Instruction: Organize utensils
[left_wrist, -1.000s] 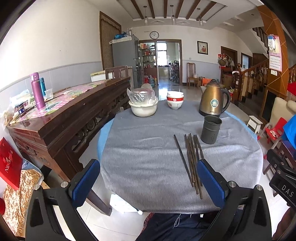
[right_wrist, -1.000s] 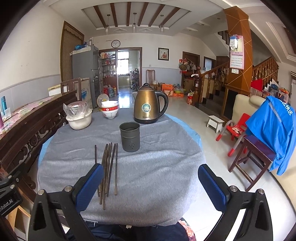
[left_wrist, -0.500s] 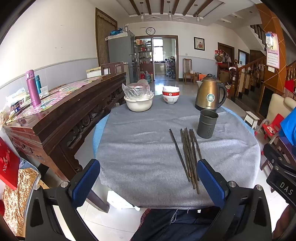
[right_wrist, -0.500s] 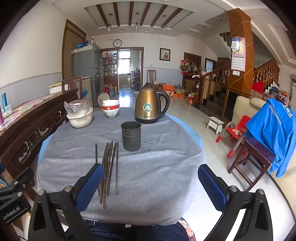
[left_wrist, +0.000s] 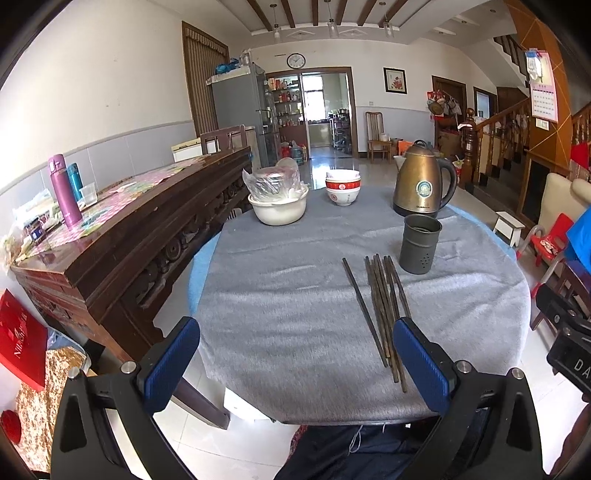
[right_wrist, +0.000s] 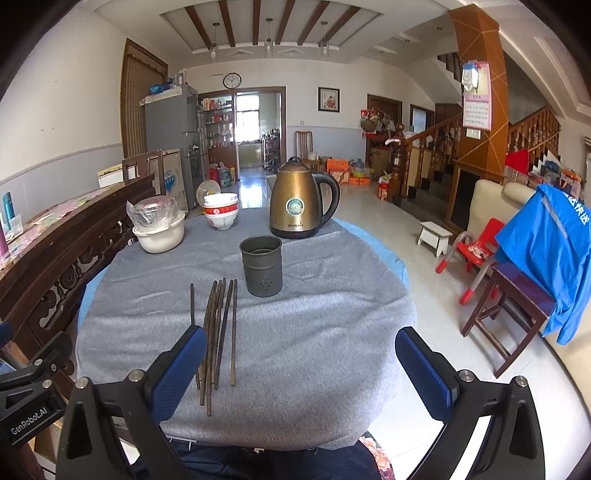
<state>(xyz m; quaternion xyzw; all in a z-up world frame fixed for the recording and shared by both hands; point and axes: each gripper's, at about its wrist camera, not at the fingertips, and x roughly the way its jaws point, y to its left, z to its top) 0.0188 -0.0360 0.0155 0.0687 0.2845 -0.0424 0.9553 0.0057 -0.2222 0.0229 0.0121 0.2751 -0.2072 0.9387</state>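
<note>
Several dark chopsticks (left_wrist: 382, 306) lie side by side on the round table's grey cloth (left_wrist: 288, 314), also in the right wrist view (right_wrist: 218, 328). A dark metal utensil cup (left_wrist: 421, 244) stands upright just beyond their far ends, and shows in the right wrist view (right_wrist: 261, 266) too. My left gripper (left_wrist: 295, 360) is open and empty over the table's near edge, with its right finger beside the chopsticks' near ends. My right gripper (right_wrist: 301, 369) is open and empty, its left finger over the chopsticks' near ends.
A bronze kettle (right_wrist: 301, 201), stacked red-and-white bowls (right_wrist: 221, 212) and a white basin with a plastic-wrapped dish (right_wrist: 159, 229) stand at the table's far side. A dark wooden sideboard (left_wrist: 122, 236) runs along the left. A chair with a blue jacket (right_wrist: 535, 266) stands right.
Both grippers have moved slightly forward and higher over the table; the chopsticks and cup sit a little closer in view. Both grippers stay open.
</note>
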